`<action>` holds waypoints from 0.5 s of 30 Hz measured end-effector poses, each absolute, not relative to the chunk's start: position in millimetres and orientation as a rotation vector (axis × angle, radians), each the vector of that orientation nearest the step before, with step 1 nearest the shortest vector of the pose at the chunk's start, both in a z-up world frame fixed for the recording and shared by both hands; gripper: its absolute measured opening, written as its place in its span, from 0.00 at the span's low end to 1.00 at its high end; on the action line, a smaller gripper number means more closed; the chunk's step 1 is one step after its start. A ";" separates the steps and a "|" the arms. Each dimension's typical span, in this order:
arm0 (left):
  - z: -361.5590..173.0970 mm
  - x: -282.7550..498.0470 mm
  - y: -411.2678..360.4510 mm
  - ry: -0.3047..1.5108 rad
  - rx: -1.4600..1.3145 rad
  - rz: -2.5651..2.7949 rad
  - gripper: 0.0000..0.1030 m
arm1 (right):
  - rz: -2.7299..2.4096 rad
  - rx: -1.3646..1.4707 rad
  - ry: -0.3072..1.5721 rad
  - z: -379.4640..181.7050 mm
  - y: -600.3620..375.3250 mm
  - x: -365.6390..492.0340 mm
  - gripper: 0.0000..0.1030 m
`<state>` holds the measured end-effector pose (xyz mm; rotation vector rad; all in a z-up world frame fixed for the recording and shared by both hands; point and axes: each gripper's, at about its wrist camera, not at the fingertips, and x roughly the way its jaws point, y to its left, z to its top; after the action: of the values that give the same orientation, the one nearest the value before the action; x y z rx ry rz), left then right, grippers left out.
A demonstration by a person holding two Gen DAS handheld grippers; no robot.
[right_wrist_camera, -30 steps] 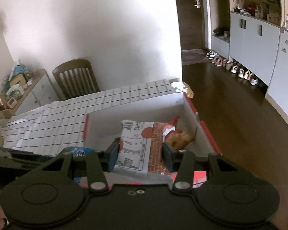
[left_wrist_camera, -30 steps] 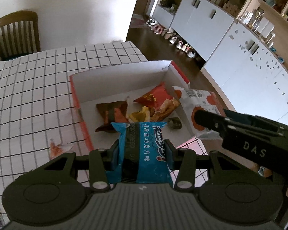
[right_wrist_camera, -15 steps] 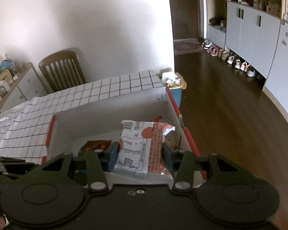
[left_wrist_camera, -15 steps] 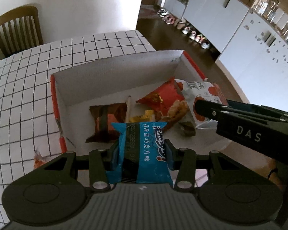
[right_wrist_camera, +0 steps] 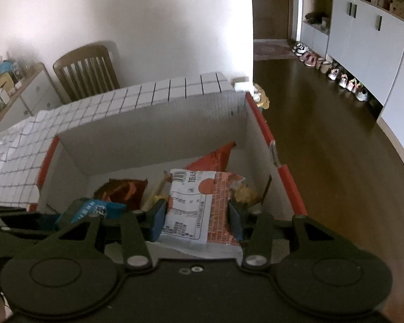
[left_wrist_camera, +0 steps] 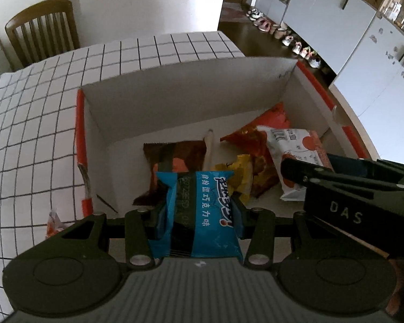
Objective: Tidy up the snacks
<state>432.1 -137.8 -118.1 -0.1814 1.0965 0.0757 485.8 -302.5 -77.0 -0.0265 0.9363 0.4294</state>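
Tablecloth [left_wrist_camera: 35,123], white with a black grid, fills the left half of the left wrist view, and on it stands the largest thing of the task, an open white cardboard box [left_wrist_camera: 191,86] with red-orange outer walls, taking the centre of both views. On its floor, toward the right of centre in the left wrist view, lie a brown snack packet [left_wrist_camera: 175,156], an orange-red packet [left_wrist_camera: 266,123] near the far right corner, a yellow wrapper [left_wrist_camera: 241,169] and a pale stick-shaped item [left_wrist_camera: 208,145] between them. The left gripper [left_wrist_camera: 199,210] is clamped across the short width of a blue chocolate-flavour packet [left_wrist_camera: 202,210], whose long axis runs forward along the fingers, its far end over the near part of the box floor. The right gripper [right_wrist_camera: 196,215] likewise grips a white and brick-red packet [right_wrist_camera: 199,204] across its width, long axis pointing into the box, and in the left wrist view it reaches in from the lower right. The relation that matters is vertical: both packets appear to hang above the box interior, inside its near wall, so release should need only a parting of the jaws and perhaps a small descent. The right packet sits nearer the crowded right side, the blue one over the barer left-centre floor. A small torn wrapper [left_wrist_camera: 52,220] lies on the cloth at lower left, outside the box.
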 end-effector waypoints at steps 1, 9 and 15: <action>-121.1 432.9 -138.4 1.103 -0.184 0.075 0.44 | 0.430 -0.034 0.939 -79.0 -302.1 485.6 0.46; -139.7 436.2 -142.4 1.162 -0.200 0.064 0.44 | 0.426 -0.036 0.994 -92.7 -302.9 488.9 0.46; -148.9 437.6 -142.6 1.188 -0.203 0.067 0.44 | 0.429 -0.039 1.019 -98.6 -303.8 488.1 0.46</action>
<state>437.6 -142.6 -148.9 -0.2033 1.1884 0.0675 488.1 -303.8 -98.6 -0.0389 1.0192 0.4291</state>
